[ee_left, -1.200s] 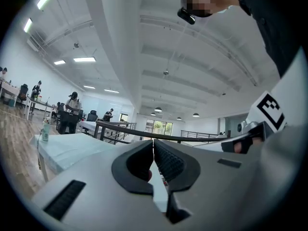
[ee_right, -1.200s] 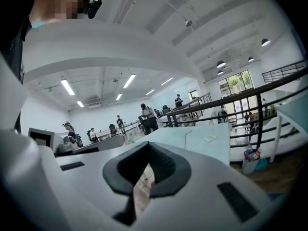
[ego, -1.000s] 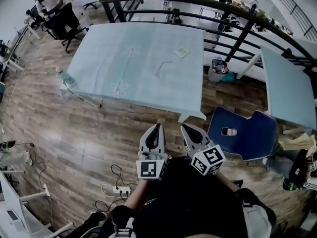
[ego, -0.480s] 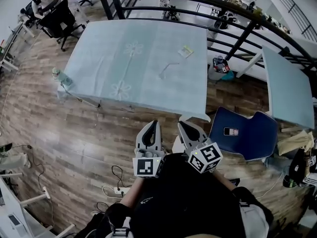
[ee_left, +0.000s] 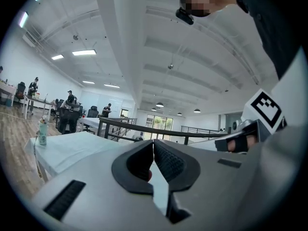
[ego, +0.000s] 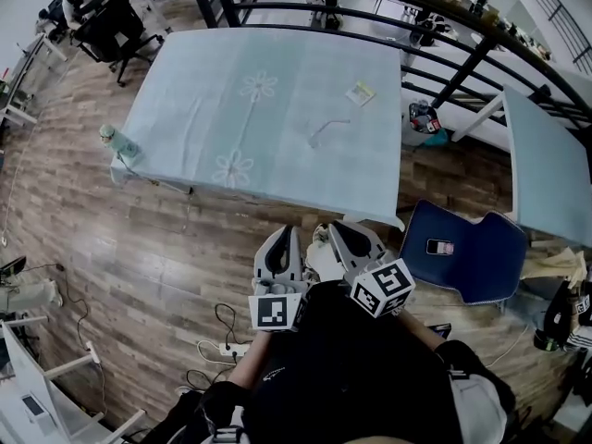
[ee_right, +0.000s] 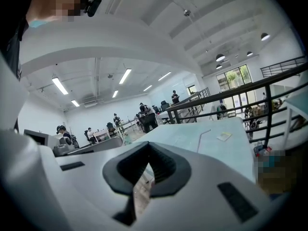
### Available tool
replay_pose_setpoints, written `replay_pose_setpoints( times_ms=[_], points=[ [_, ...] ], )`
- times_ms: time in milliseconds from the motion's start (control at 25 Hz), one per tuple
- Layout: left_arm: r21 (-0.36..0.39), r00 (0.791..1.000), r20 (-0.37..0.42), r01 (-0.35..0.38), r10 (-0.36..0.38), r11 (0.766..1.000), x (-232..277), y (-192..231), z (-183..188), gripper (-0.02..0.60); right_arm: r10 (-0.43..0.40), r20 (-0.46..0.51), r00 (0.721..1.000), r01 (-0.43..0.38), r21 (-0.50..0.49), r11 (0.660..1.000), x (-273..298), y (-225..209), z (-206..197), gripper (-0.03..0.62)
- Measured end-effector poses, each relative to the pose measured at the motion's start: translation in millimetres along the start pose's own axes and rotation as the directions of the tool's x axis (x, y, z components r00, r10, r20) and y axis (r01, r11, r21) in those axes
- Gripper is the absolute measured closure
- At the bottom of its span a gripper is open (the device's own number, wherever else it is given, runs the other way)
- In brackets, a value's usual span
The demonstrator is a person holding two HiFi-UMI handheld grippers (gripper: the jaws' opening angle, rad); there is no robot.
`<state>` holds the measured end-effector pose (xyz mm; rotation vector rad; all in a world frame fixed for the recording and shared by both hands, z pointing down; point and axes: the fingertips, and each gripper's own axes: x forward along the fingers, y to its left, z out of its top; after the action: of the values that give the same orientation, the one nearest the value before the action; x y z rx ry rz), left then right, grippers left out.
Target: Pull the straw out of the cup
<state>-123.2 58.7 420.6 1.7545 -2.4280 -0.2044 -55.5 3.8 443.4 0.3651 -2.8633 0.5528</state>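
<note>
Straw (ego: 326, 129) on table (ego: 203, 81) near packet (ego: 361, 92); left claw (ego: 291, 232), right claw (ego: 335, 228) closed, empty.

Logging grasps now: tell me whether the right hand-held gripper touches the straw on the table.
Apart. Head view: the straw lies on the table, bare cloth between it and the right hand-held gripper.

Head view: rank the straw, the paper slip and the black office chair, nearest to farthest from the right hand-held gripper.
1. Straw, middle of the table.
2. Paper slip, farther back on the table.
3. Black office chair, beyond the table's far left corner.
</note>
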Motion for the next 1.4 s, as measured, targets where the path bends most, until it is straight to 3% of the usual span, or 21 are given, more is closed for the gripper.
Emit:
replay_pose_setpoints(
  times_ms=[120, 680, 840, 960, 1280, 1400],
  points=[
    [0.005, 0.999, -0.030, -0.016, 0.016, 1.000, 14, 12, 4, 0.566, 0.016, -0.010, 1.000, -0.016, 0.008, 1.000, 19, -5, 5, 0.585],
    [0.052, 0.996, -0.067, 0.063, -0.060, 0.997, 112, 32, 7, 0.566, 0.035, -0.031, 0.999, -0.033, 0.045, 0.998, 100, -53, 34, 0.585],
    [0.028, 0.998, -0.037, 0.053, -0.052, 0.998, 138, 31, 20, 0.566, -0.003, 0.001, 1.000, 0.003, 0.046, 0.999, 104, -78, 49, 0.585],
    [-0.001, 0.996, -0.061, 0.059, -0.059, 0.998, 154, 30, 16, 0.566, -0.052, 0.002, 0.999, 0.051, 0.047, 0.998, 106, -94, 55, 0.585],
    [-0.007, 0.981, -0.015, 0.196, -0.196, 0.981, 191, 21, 23, 0.566, -0.169, -0.003, 0.986, 0.168, 0.078, 0.983, 106, -117, 59, 0.585],
    [-0.026, 0.969, -0.047, 0.240, -0.241, 0.970, 199, 24, 13, 0.566, -0.213, -0.007, 0.977, 0.212, 0.077, 0.974, 110, -121, 56, 0.585]
  ],
)
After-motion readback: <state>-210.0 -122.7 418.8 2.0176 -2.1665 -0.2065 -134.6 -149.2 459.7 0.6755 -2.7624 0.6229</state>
